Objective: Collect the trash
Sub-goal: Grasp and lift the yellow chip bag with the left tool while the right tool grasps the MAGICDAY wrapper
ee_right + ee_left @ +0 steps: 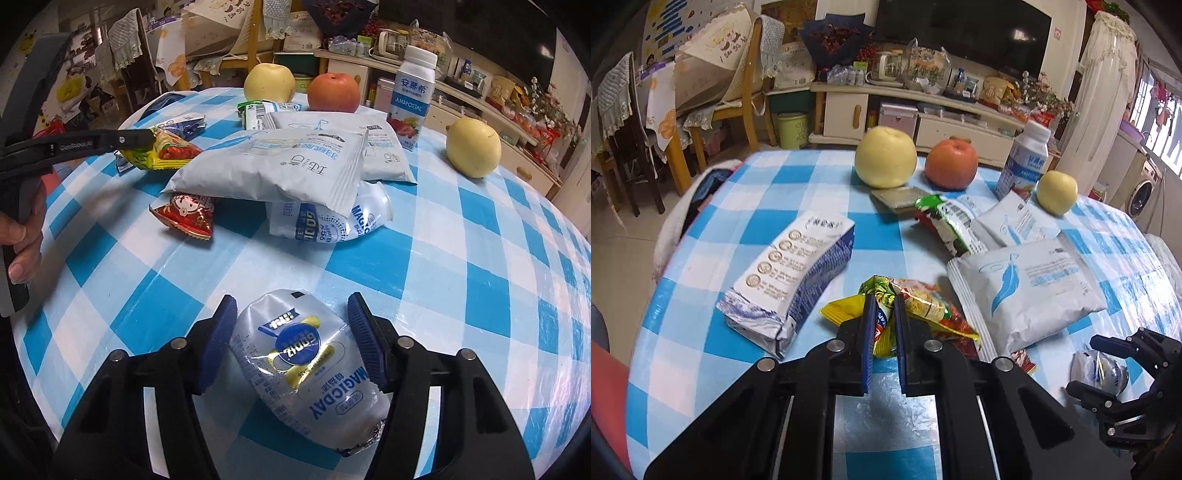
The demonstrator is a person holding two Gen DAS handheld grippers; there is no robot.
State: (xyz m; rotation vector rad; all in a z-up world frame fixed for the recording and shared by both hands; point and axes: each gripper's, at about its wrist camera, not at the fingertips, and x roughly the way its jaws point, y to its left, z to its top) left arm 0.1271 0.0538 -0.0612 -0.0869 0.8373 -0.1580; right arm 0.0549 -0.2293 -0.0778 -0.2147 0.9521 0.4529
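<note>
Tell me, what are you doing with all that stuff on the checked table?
A person is clearing trash with two hand-held grippers. The left gripper has its jaws shut on a crumpled yellow and red snack wrapper. The right gripper straddles a squashed clear plastic bottle, jaws around it. The fruit, milk carton and white packets lie untouched.

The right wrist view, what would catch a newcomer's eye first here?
The crushed white MAGICDAY bottle lies close up between the right hand-held gripper fingers, whose pads do not yet press it. Behind it sits a heap of white feather-print packets on the blue checked tablecloth. At left, the left hand-held gripper pinches a yellow snack wrapper.
</note>
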